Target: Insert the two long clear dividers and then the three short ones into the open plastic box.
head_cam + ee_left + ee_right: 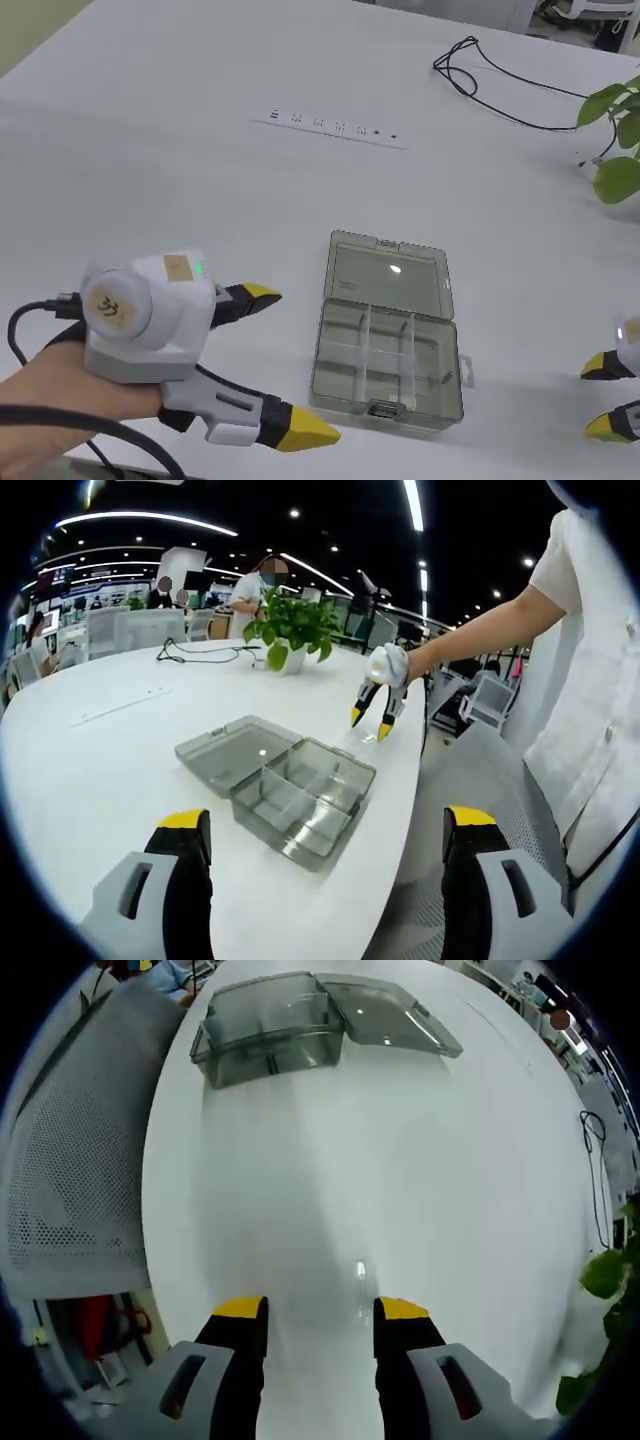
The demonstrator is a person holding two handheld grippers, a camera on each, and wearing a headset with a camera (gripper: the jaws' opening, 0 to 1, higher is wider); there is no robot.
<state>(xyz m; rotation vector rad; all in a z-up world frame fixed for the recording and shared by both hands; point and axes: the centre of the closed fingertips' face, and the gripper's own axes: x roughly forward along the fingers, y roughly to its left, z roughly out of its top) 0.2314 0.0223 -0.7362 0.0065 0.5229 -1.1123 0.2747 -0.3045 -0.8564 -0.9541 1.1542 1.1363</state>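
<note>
The smoky clear plastic box [388, 372] lies near the table's front edge with its lid [390, 272] folded open away from me. Clear dividers [366, 342] stand inside it and split it into several compartments. My left gripper [285, 362], held in a hand, hovers just left of the box, open and holding nothing. At the right edge my right gripper [604, 396] is open and apart from the box. The left gripper view has the box [290, 785] ahead of its own jaws [327, 820], with the right gripper [373, 723] beyond. In the right gripper view the box [268, 1032] lies far ahead of the jaws [320, 1308].
A white power strip [335, 128] lies at mid-table, and a black cable [490, 85] loops at the back right. A green potted plant [615, 140] stands at the right edge. A grey mesh chair [70, 1160] stands just off the table's near edge.
</note>
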